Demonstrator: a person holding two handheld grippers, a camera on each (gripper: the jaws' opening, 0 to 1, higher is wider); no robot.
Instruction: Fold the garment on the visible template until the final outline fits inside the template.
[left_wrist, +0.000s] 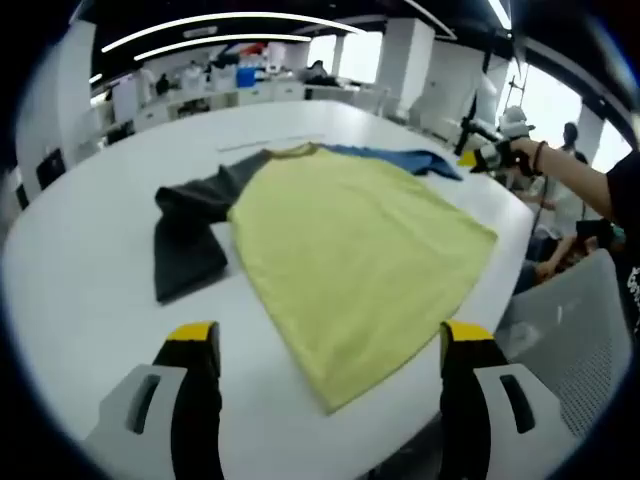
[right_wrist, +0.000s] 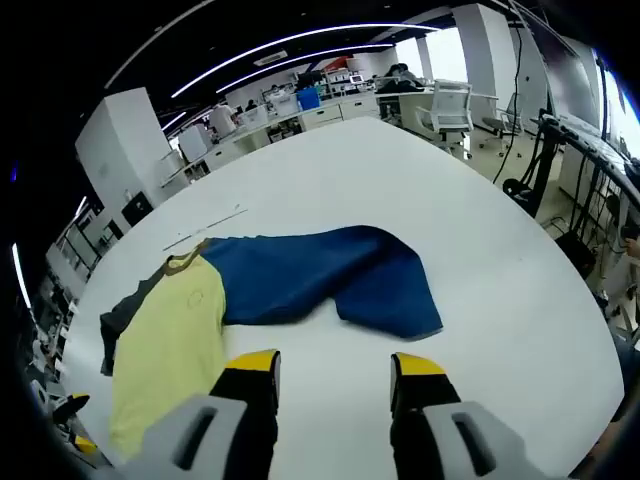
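In the left gripper view, the left hand-held gripper (left_wrist: 330, 350) hung above the near edge of the white bench (left_wrist: 80, 280), its two yellow-tipped jaws spread wide apart and grasping nothing. Beyond them the garment (left_wrist: 350, 250), a shirt with a yellow-green body, lay spread flat on the bench, its hem corner reaching toward the gap between the jaws. Its dark grey sleeve (left_wrist: 190, 225) lay crumpled at the left side of the body, and its blue sleeve (left_wrist: 400, 158) stretched out at the far side near the collar. At the right, past the blue sleeve, a person's hand (left_wrist: 515, 152) held the right hand-held gripper (left_wrist: 472, 150) over the far edge of the bench; from this view I could not tell how its jaws stood. A grey chair (left_wrist: 570, 340) stood just beside the bench at the lower right.

In the right gripper view, the right hand-held gripper (right_wrist: 333, 365) hovered over bare bench (right_wrist: 500, 260), jaws apart and empty, just short of the blue sleeve (right_wrist: 320, 275). That sleeve lay flat and broad ahead of the jaws, joined at the left to the yellow-green body of the garment (right_wrist: 165, 345), with the dark grey sleeve (right_wrist: 115, 325) peeking out at its far left side. An office chair (right_wrist: 450, 105) stood beyond the far end of the bench.
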